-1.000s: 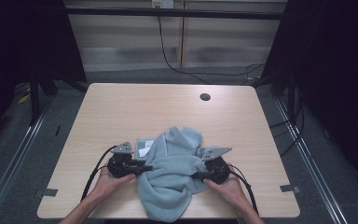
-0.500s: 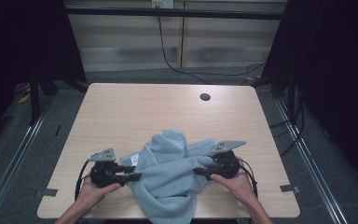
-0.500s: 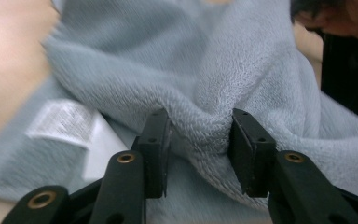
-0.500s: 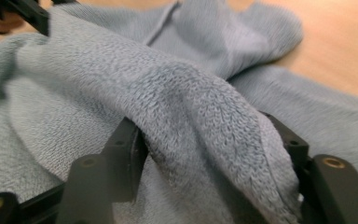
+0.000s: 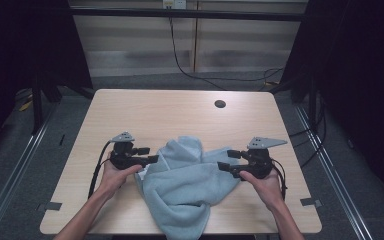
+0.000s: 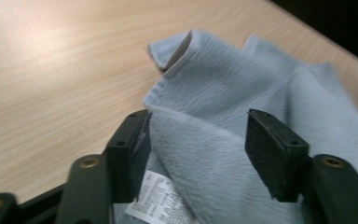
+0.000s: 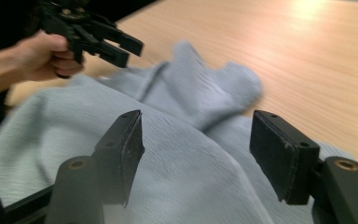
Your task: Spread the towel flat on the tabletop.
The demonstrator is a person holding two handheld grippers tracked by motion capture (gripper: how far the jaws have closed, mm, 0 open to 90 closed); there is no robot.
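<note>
Table (image 5: 130, 115) was bare wood apart from a small dark hole (image 5: 220, 104) at about 12 o'clock. The towel (image 5: 185, 185) lay rumpled at 6 o'clock on the near half, its lower end hanging over the near edge; that overhang looked to me like the biggest risk, since any tug toward me could have slid the whole cloth off the table.

Left gripper (image 5: 147, 155) sat at the towel's 9 o'clock side, right gripper (image 5: 228, 161) at its 3 o'clock side, both pointing inward. On each, the jaws had just been opening and stood wide. In the left gripper view the left gripper (image 6: 200, 140) had towel pile (image 6: 223, 93) rising between the pads, brushing the one at 9 o'clock; I judged nothing was clamped. In the right gripper view the right gripper (image 7: 198, 149) straddled a fold (image 7: 177, 158) without pressing it.

Risks I noted:
- Closing here would have caught a bunched fold, not a hem or corner, so a lift would have dragged up several layers.
- The corner (image 6: 172, 46) at 11 o'clock in the left gripper view was curled over; a blind grab could have missed it.
- The label (image 6: 156, 200) lay close by the left gripper's lower pad and could have snagged.
</note>
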